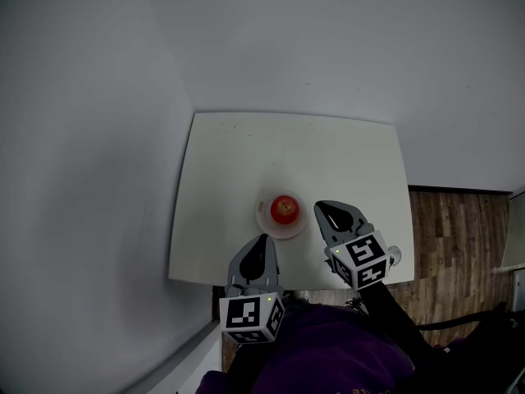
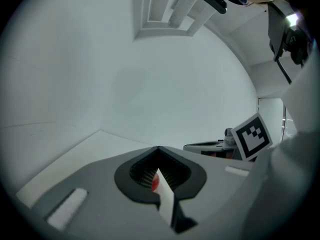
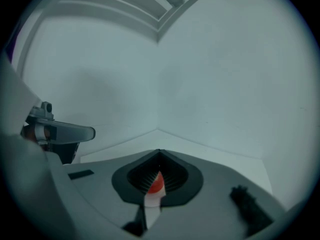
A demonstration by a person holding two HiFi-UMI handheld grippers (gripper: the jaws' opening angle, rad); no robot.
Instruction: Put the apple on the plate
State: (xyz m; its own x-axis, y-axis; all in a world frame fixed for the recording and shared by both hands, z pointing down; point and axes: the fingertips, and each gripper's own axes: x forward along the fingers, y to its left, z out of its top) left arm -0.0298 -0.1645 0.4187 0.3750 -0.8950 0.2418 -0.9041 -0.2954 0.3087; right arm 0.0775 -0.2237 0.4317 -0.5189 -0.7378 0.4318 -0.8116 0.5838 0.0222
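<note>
A red apple (image 1: 285, 209) sits on the middle of a small white plate (image 1: 266, 222), which rests on the white bench (image 1: 246, 154) toward its near edge. The left tool (image 1: 263, 240) hovers at about 7 o'clock from the plate, its tip just beside the rim. Its own view shows the two jaws closed tip to tip with nothing clamped between them, and a sliver of red and white shows through the narrow slit lower down. The right tool (image 1: 321, 208) lies at about 3 o'clock from the plate, its tip near the rim. Its jaws are likewise drawn together and empty, and the same red and white patch is glimpsed through its slit. Neither tool touches the apple. Each tool carries a marker cube at its rear, toward 6 o'clock. The bench stands in a corner of pale walls, with a wooden floor (image 1: 459, 245) at 4 o'clock and a purple sleeve (image 1: 328, 359) at the bottom edge.
</note>
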